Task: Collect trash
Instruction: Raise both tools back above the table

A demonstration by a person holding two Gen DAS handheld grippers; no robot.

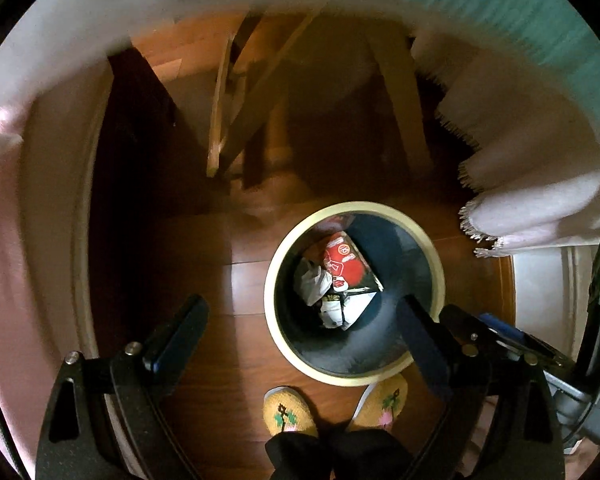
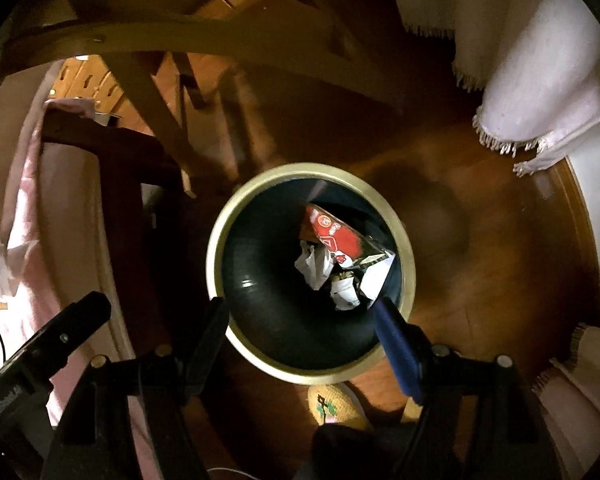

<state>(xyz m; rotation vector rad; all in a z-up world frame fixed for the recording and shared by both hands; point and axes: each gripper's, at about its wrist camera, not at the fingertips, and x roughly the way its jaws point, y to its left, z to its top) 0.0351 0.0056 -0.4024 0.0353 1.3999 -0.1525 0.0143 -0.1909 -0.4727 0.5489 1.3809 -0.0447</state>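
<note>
My left hand-held gripper [image 1: 300,328] and right hand-held gripper [image 2: 300,328] gape empty above the bin [image 1: 292,354]. Crumpled trash [image 1: 340,280] lies inside, partly shadowed. Both slippers [image 1: 290,410] show only from the left.

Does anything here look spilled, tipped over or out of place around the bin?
Nothing stands out. The bin stands upright on the wooden floor, and the trash, a red packet and crumpled white paper, lies inside it. No litter shows on the floor nearby.
</note>
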